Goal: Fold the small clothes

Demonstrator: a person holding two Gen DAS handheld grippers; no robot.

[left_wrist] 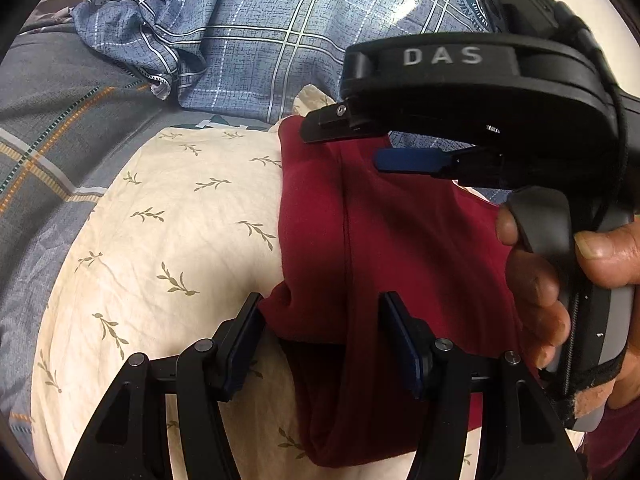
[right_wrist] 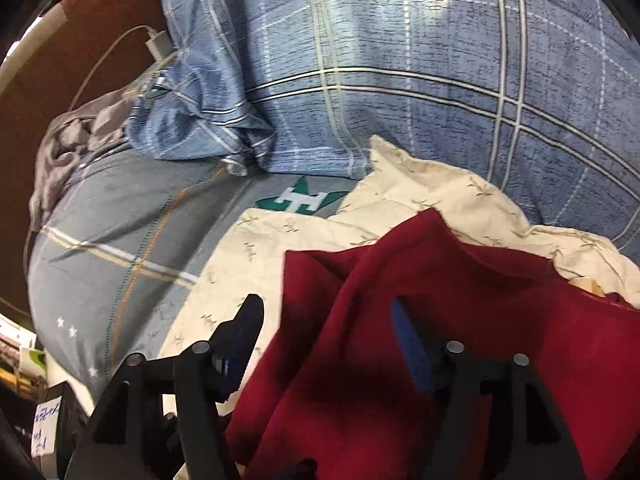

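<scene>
In the left wrist view, the dark red soft knit garment (left_wrist: 384, 248) lies centre to lower right on a cream leaf-printed cloth (left_wrist: 168, 240). The left gripper (left_wrist: 322, 344) stands half open with a folded edge between its pads, apparently not pinched; the right gripper (left_wrist: 360, 144), upper right, is parted over the far edge. In the right wrist view the garment (right_wrist: 460, 320) fills the lower right, draped loosely between spread jaws. It looks light, limp and non-slippery; corners and hems seem the best holds.

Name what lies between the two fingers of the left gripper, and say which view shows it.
A fold of the dark red garment lies between the fingers of the left gripper, over the cream leaf-print cloth. The left wrist view shows it.
</scene>
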